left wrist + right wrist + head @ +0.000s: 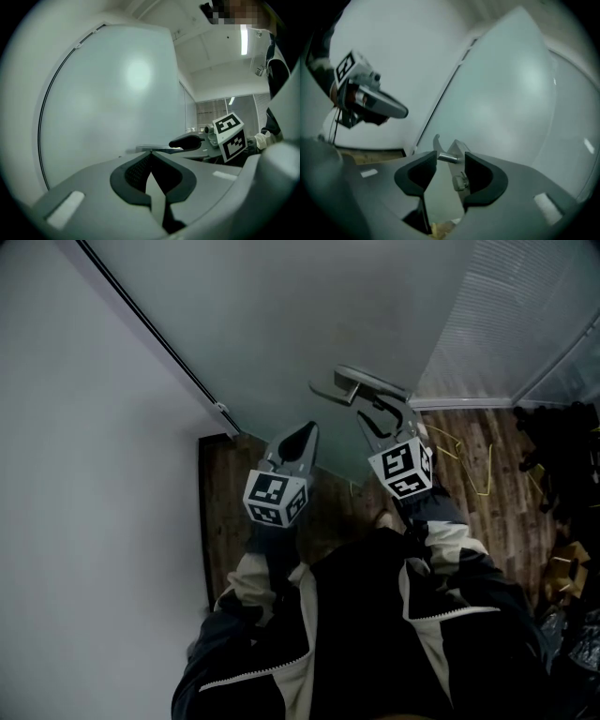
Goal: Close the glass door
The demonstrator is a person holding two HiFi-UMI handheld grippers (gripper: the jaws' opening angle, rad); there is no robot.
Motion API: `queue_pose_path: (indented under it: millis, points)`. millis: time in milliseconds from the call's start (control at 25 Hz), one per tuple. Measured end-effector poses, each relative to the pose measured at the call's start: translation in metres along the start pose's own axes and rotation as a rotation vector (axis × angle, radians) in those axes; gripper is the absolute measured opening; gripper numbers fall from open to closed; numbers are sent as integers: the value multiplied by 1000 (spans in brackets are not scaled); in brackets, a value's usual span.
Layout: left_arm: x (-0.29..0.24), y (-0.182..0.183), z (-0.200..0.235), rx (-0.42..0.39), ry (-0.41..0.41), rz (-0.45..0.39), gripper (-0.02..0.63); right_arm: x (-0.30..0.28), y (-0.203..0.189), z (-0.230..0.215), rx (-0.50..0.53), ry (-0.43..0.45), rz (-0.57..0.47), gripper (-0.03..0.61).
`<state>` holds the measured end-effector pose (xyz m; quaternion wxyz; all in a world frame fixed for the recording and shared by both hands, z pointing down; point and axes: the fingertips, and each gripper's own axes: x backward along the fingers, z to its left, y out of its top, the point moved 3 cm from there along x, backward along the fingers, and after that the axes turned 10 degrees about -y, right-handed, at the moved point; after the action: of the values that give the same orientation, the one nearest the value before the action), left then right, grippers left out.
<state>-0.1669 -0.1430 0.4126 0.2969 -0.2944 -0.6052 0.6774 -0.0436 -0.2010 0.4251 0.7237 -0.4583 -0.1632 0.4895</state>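
Observation:
The frosted glass door (281, 324) fills the top of the head view, with a metal lever handle (361, 385) on it. My right gripper (373, 416) reaches up to that handle. In the right gripper view its jaws (450, 164) stand open around the handle's stem (449, 158) and its lock plate (459, 176), and the left pad is clear of the metal. My left gripper (298, 442) is shut with nothing in it, its tips (151, 157) close to the glass (117, 93), left of the handle.
A white wall (84, 474) runs down the left, meeting the door at a dark frame strip (202, 521). Wooden floor (469, 456) shows to the right, with a yellow cable (480, 470), dark clutter (562, 456) and a cardboard box (562, 573).

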Motion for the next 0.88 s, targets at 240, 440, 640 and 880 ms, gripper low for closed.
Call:
queue_pose_path:
  millis: [240, 440, 640, 880]
  points:
    - [-8, -4, -1, 9, -21, 2, 3, -40, -7, 25, 618, -42, 86, 265]
    - [-9, -3, 2, 11, -17, -7, 3, -57, -12, 33, 691, -34, 106, 252]
    - [-8, -5, 8, 20, -18, -10, 3, -67, -18, 43, 730, -36, 131, 138]
    - [-7, -4, 12, 36, -10, -20, 3, -72, -20, 36, 723, -49, 143, 149]
